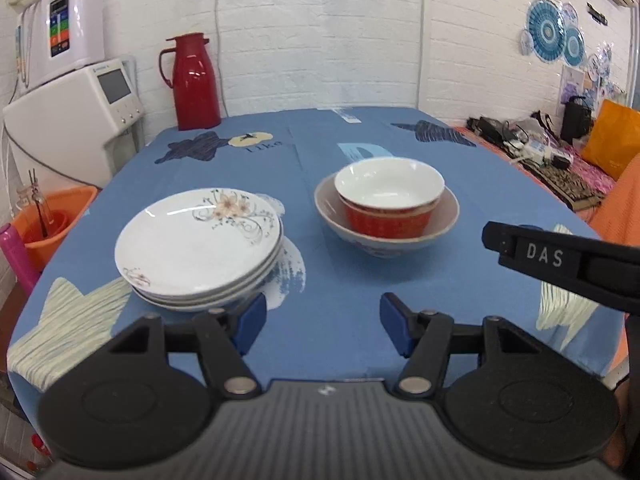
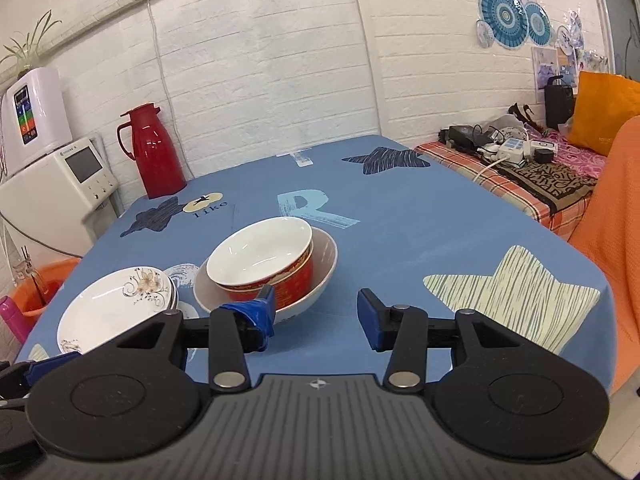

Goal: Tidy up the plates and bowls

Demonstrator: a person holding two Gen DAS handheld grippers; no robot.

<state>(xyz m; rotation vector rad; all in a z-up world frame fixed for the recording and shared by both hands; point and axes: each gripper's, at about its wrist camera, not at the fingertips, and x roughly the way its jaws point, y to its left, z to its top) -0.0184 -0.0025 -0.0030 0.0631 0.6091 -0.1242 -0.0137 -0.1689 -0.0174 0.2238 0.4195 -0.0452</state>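
A stack of white floral plates (image 1: 198, 244) sits on the blue tablecloth at the left, also in the right wrist view (image 2: 116, 306). Right of it, red-and-white bowls (image 1: 388, 200) are nested inside a wider pale bowl (image 1: 444, 210); they also show in the right wrist view (image 2: 266, 264), inside the pale bowl (image 2: 324, 260). My left gripper (image 1: 323, 324) is open and empty, low over the cloth just in front of the plates. My right gripper (image 2: 316, 316) is open and empty, in front of the bowls, its left finger close to the pale bowl's rim.
A red thermos (image 1: 194, 80) stands at the table's far left corner. White appliances (image 1: 76, 120) and an orange bucket (image 1: 52, 220) are off the left edge. A cluttered bed with an orange cushion (image 2: 600, 108) lies to the right.
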